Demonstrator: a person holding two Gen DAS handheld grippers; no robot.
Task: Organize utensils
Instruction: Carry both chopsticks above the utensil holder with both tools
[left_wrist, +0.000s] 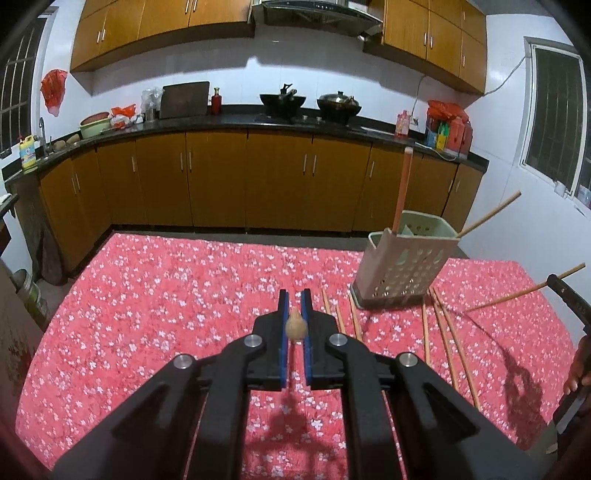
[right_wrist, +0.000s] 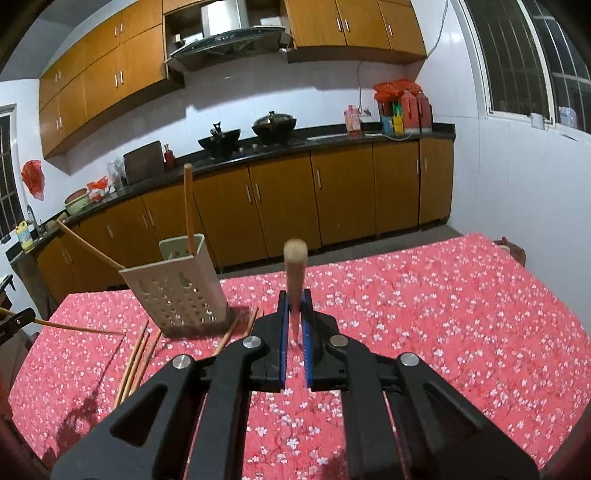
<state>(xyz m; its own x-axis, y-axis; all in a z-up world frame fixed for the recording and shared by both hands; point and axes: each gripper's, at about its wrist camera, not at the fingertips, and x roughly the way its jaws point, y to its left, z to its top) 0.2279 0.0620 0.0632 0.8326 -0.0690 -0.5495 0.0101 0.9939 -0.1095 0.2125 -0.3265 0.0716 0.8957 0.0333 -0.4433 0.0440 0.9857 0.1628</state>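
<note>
A beige perforated utensil holder (left_wrist: 402, 262) stands on the table at the right; it also shows in the right wrist view (right_wrist: 181, 284). It holds two wooden chopsticks (left_wrist: 402, 188). Several loose chopsticks (left_wrist: 447, 332) lie on the cloth at its base, and they show in the right wrist view (right_wrist: 138, 356) too. My left gripper (left_wrist: 295, 299) is shut on a chopstick (left_wrist: 295, 326) seen end-on, above the table. My right gripper (right_wrist: 295, 299) is shut on another chopstick (right_wrist: 295, 269) pointing up and away. The right gripper's chopstick also crosses the left wrist view (left_wrist: 524, 291).
A red floral cloth covers the table (left_wrist: 166, 295). Wooden cabinets and a black counter (left_wrist: 229, 125) with woks, bottles and bags run along the far wall. Windows are at both sides.
</note>
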